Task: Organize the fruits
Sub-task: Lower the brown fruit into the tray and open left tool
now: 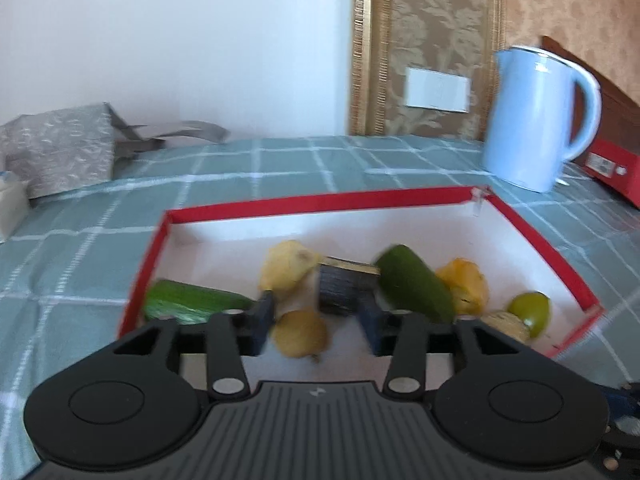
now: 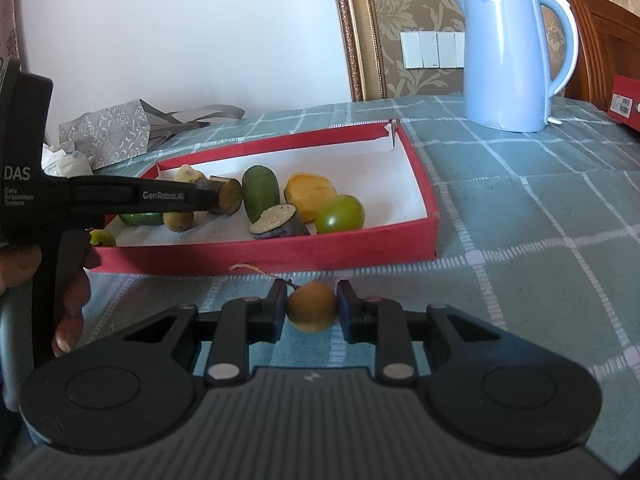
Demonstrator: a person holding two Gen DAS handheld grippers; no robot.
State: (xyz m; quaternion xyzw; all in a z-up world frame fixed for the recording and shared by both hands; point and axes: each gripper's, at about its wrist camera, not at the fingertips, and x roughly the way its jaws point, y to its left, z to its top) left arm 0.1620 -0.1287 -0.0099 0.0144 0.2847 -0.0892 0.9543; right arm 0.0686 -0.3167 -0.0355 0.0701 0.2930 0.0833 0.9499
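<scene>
A shallow red box (image 1: pixel 320 202) with a white inside lies on the checked cloth and holds several fruits. My left gripper (image 1: pixel 316 324) is open over its near part, with a dark sugarcane piece (image 1: pixel 346 286) just ahead of the fingertips and a small yellow-brown fruit (image 1: pixel 300 334) below between them. In the right wrist view the left gripper (image 2: pixel 208 198) reaches into the box (image 2: pixel 280 250) at the cane piece (image 2: pixel 228 196). My right gripper (image 2: pixel 311 306) is shut on a small yellow-brown fruit (image 2: pixel 312 306) with a stem, over the cloth in front of the box.
A light blue kettle (image 2: pixel 512 52) stands behind the box to the right. A grey patterned bag (image 2: pixel 108 132) lies at the back left. A red carton (image 2: pixel 626 102) sits at the far right edge. Inside the box lie a green avocado (image 2: pixel 260 192), a yellow fruit (image 2: pixel 310 196) and a green round fruit (image 2: pixel 340 214).
</scene>
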